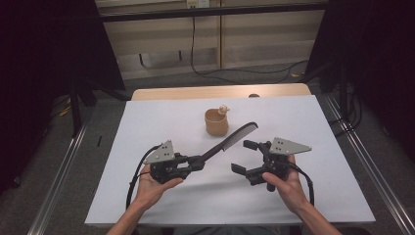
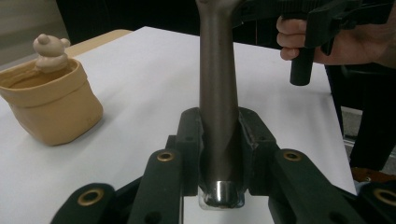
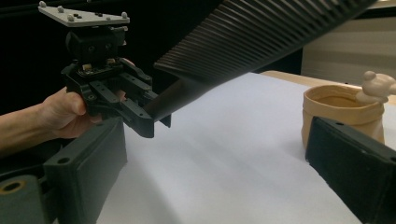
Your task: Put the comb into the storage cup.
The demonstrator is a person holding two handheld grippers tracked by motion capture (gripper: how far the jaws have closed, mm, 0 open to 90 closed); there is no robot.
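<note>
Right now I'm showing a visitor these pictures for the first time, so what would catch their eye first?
Most striking is the long black comb, held by its handle in the left gripper and slanting up across the middle of the white table. Behind its tip stands a tan pot with a small bear figure on its rim. The right gripper hovers open beside the comb.

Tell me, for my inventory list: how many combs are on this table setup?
1. The comb is clamped by its handle in the left gripper, slanting up toward the tan pot.
</note>
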